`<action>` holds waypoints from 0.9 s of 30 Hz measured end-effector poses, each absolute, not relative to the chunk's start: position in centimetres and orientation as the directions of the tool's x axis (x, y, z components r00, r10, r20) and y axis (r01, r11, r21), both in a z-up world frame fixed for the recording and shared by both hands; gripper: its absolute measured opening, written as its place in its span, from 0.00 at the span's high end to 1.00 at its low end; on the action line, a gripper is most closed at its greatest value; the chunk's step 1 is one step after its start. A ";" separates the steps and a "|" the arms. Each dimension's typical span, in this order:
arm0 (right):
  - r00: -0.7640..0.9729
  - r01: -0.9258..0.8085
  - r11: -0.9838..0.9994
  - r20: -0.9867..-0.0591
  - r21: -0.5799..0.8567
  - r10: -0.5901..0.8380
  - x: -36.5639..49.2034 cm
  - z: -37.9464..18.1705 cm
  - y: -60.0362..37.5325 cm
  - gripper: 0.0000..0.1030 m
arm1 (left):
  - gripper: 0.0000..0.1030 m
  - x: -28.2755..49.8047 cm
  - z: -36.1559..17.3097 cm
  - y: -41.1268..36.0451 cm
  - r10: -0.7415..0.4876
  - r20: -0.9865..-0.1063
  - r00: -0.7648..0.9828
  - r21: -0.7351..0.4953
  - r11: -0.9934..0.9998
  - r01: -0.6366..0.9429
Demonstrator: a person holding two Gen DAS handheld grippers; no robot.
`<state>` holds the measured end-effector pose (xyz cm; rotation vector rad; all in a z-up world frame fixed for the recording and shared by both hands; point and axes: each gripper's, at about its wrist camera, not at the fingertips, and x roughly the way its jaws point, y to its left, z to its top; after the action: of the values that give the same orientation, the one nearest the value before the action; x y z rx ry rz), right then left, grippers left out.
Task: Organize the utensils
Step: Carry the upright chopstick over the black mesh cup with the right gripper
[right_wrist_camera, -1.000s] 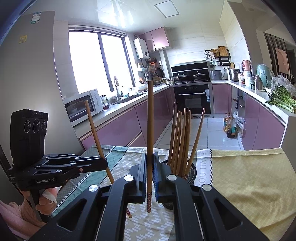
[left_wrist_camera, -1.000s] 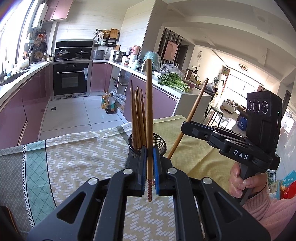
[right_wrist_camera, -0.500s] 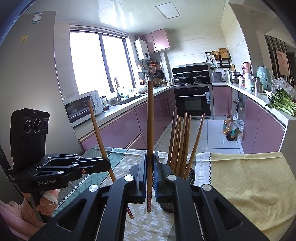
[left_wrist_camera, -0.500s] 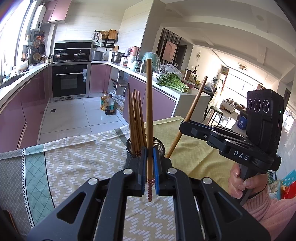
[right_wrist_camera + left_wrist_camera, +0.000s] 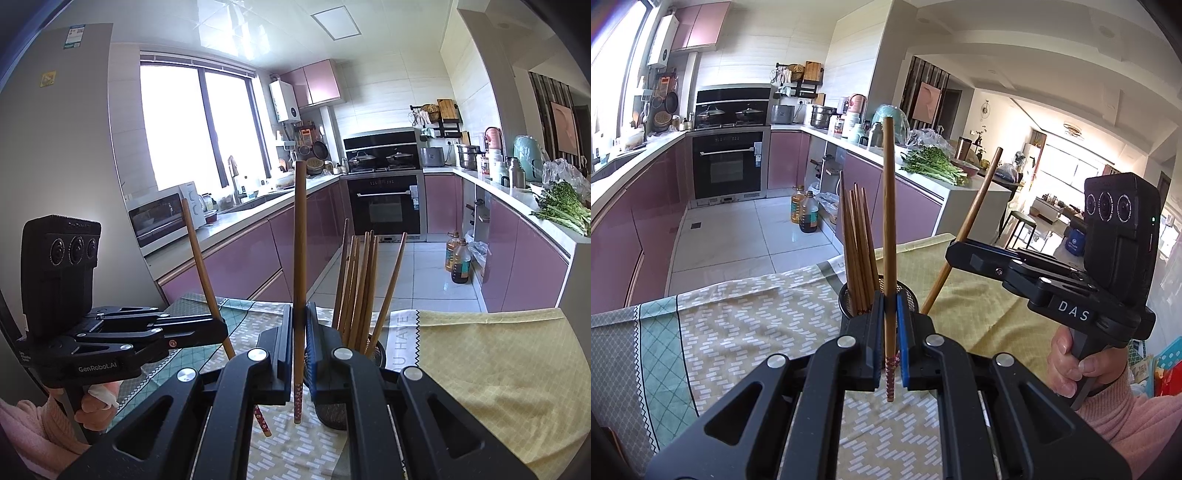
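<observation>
Wooden chopsticks stand bunched in a dark mesh holder (image 5: 877,297) on the cloth-covered counter (image 5: 746,325), and that holder serves as the landmark for everything else. The bundle of chopsticks (image 5: 858,251) leans slightly, tips up, inside the holder's rim.

Just in front of the holder, the left gripper (image 5: 889,332) has its blue-padded jaws pressed together on a single chopstick (image 5: 888,229), pinching it near its patterned lower end so that the stick stands almost upright, its lower tip hanging free above the cloth. To the right of the holder, the right gripper (image 5: 955,253) pinches a second chopstick (image 5: 971,218) that tilts with its top away from the holder.

From the right wrist view, the right gripper (image 5: 298,354) is likewise clamped on its chopstick (image 5: 299,258), held upright just left of the holder (image 5: 375,352), whose bundle (image 5: 360,284) fans out above it. Further left of the holder, the left gripper (image 5: 218,328) grips its stick (image 5: 207,273) at a slant, its patterned end near the cloth. A hand in a pink sleeve (image 5: 1071,365) holds the right gripper's handle.
</observation>
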<state>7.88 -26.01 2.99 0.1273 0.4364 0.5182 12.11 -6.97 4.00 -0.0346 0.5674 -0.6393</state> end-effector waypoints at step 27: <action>0.781 -0.460 0.861 -0.362 0.217 0.509 8.7 3.8 -26.4 0.94 | 0.93 13.1 5.3 -7.9 -0.572 -0.480 0.665 -0.178 0.806 0.565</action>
<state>8.67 -26.35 3.77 0.1192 0.4247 0.5250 13.06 -7.89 5.30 -0.0139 0.5465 -0.6417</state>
